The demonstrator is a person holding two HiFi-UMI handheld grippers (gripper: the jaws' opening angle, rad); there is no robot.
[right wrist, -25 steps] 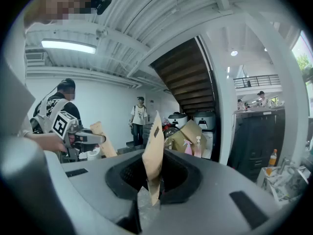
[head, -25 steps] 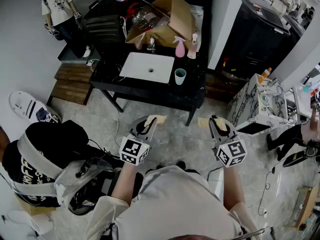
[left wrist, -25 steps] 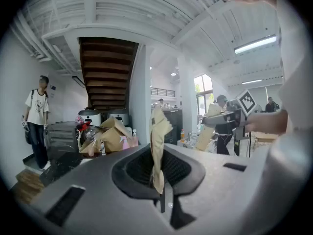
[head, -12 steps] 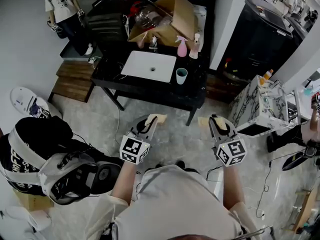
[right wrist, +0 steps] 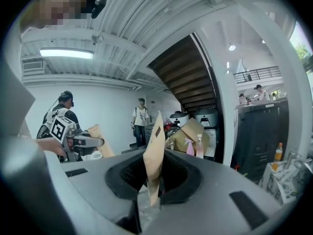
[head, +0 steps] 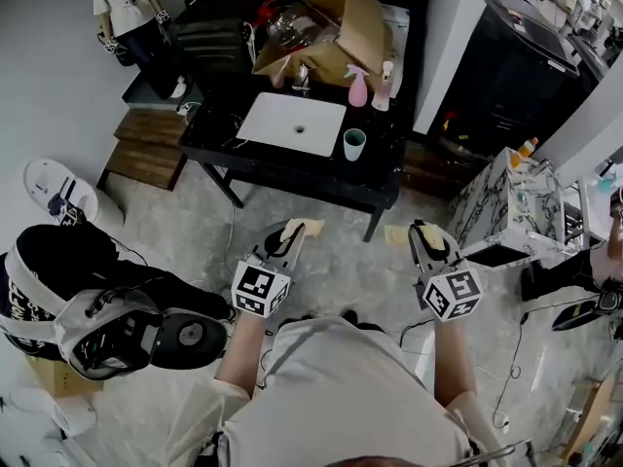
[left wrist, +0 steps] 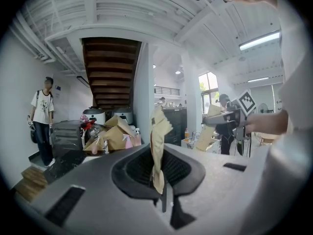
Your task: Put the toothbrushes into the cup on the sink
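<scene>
A white sink (head: 292,125) is set in a black table (head: 292,178) a few steps ahead. A teal cup (head: 354,144) stands at its right edge. My left gripper (head: 290,237) is held low over the floor, shut on a tan toothbrush packet (head: 303,229) that sticks out forward. In the left gripper view the packet (left wrist: 159,141) stands upright between the pads of the left gripper (left wrist: 160,177). My right gripper (head: 424,238) is level with it, shut on a second tan packet (head: 394,234). That packet (right wrist: 154,148) shows edge-on in the right gripper (right wrist: 151,182).
Two spray bottles (head: 358,88) and an open cardboard box (head: 336,32) crowd the table's back. A crouched person with a backpack (head: 97,309) is at my left; another person (head: 127,8) stands far left. A marble-patterned cabinet (head: 496,207) is at right. Cables lie on the floor.
Both grippers keep their place and their hold. The crouched person at my left has shifted lower and rightward, and the table sits slightly lower in the view.
</scene>
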